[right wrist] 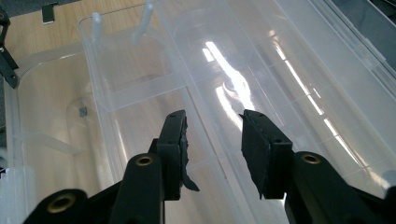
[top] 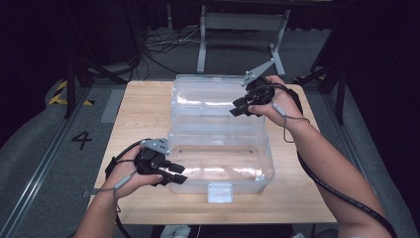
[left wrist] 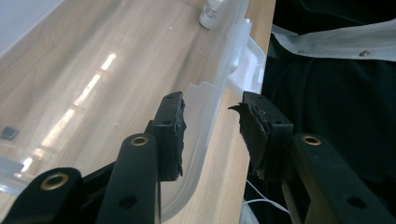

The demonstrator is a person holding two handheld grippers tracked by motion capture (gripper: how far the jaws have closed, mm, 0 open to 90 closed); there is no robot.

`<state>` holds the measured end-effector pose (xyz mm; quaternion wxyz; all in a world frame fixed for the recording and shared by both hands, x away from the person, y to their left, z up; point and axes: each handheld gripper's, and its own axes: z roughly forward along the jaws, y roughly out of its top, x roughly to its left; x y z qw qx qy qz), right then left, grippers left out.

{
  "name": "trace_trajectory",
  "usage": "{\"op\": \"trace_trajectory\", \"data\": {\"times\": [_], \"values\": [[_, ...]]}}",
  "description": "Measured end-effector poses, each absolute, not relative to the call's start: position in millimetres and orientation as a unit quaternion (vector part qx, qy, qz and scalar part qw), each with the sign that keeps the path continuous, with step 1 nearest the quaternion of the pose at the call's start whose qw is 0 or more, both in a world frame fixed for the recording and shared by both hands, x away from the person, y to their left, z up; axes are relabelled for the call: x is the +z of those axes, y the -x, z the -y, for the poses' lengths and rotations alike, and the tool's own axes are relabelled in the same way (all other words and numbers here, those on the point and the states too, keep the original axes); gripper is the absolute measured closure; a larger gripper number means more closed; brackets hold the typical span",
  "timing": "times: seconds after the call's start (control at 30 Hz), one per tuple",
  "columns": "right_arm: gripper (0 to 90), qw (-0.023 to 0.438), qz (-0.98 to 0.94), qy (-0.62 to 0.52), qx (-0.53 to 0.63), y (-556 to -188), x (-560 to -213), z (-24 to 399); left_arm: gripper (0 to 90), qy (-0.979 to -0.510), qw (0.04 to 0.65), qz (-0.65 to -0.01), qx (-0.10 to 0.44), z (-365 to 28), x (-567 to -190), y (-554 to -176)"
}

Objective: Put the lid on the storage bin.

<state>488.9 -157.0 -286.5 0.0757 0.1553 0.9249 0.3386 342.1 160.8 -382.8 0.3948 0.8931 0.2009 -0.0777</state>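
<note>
A clear plastic box (top: 220, 166) stands open on the wooden table (top: 141, 114), its hinged lid (top: 208, 96) laid back behind it. My left gripper (top: 179, 173) is at the box's front left corner. In the left gripper view its jaws (left wrist: 212, 123) stand open astride the box's front wall (left wrist: 205, 105), which the pads do not press. My right gripper (top: 236, 106) hangs over the lid's right end. In the right gripper view its open jaws (right wrist: 212, 135) hover above a ridge inside the lid (right wrist: 261, 60), holding nothing.
A white latch (top: 219, 192) juts from the box's front wall near the table's front edge. A small white piece (top: 259, 177) sits at the box's front right corner. Metal frame legs (top: 202, 44) and cables lie on the floor beyond the table.
</note>
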Motion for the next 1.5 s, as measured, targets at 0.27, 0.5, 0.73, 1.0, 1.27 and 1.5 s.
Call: {"op": "trace_trajectory", "data": {"times": [0.27, 0.5, 0.73, 1.0, 1.27, 1.5], "values": [[62.4, 0.066, -0.929, -0.152, 0.332, -493.3, -293.4, 151.8, 61.1, -0.899, 0.381, -0.196, -0.089, -158.5, -388.8, -344.8], [68.8, 0.057, -0.936, -0.140, 0.317, -495.5, -299.0, 147.4, 63.0, -0.904, 0.369, -0.195, -0.098, -157.0, -394.5, -346.8], [77.3, 0.064, -0.940, -0.136, 0.307, -496.4, -299.4, 145.0, 68.2, -0.910, 0.352, -0.190, -0.109, -156.1, -398.4, -347.5], [82.3, 0.063, -0.940, -0.134, 0.308, -494.7, -299.0, 146.4, 73.6, -0.913, 0.341, -0.194, -0.107, -156.8, -400.2, -347.6], [84.0, 0.059, -0.939, -0.129, 0.315, -490.0, -298.0, 149.1, 75.4, -0.916, 0.334, -0.196, -0.108, -157.3, -401.2, -348.5], [84.9, 0.052, -0.938, -0.122, 0.319, -480.8, -294.5, 150.8, 75.3, -0.916, 0.333, -0.194, -0.107, -156.9, -401.0, -349.0]]}}
